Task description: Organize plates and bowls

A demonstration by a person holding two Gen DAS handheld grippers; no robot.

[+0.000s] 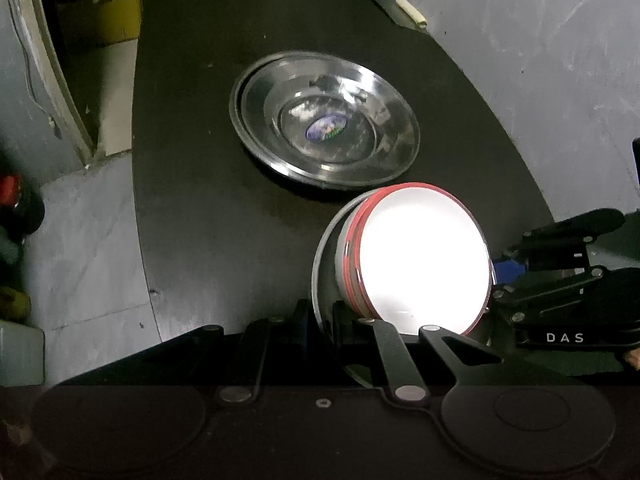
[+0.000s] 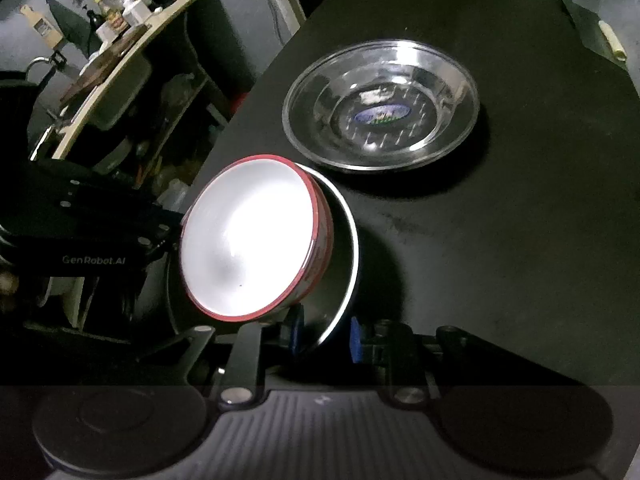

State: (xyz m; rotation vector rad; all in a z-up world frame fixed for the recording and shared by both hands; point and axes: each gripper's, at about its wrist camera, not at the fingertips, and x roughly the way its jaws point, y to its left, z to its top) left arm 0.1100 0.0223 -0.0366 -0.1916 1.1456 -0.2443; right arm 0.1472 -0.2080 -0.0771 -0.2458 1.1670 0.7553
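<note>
A white bowl with a red rim (image 1: 424, 264) sits tilted inside a steel plate (image 1: 326, 264), both raised above the black table (image 1: 192, 184). My left gripper (image 1: 320, 328) is shut on the steel plate's near edge. In the right wrist view the same white bowl (image 2: 248, 236) leans in the steel plate (image 2: 348, 248), and my right gripper (image 2: 324, 336) is shut on that plate's edge. A stack of steel plates with a blue sticker (image 1: 324, 120) lies flat further back on the table; it also shows in the right wrist view (image 2: 380, 108).
The table's left edge drops to a grey floor (image 1: 80, 232). A shelf with bottles and jars (image 2: 120, 12) stands at the far left in the right wrist view. A small pale object (image 1: 410, 10) lies at the table's far right corner.
</note>
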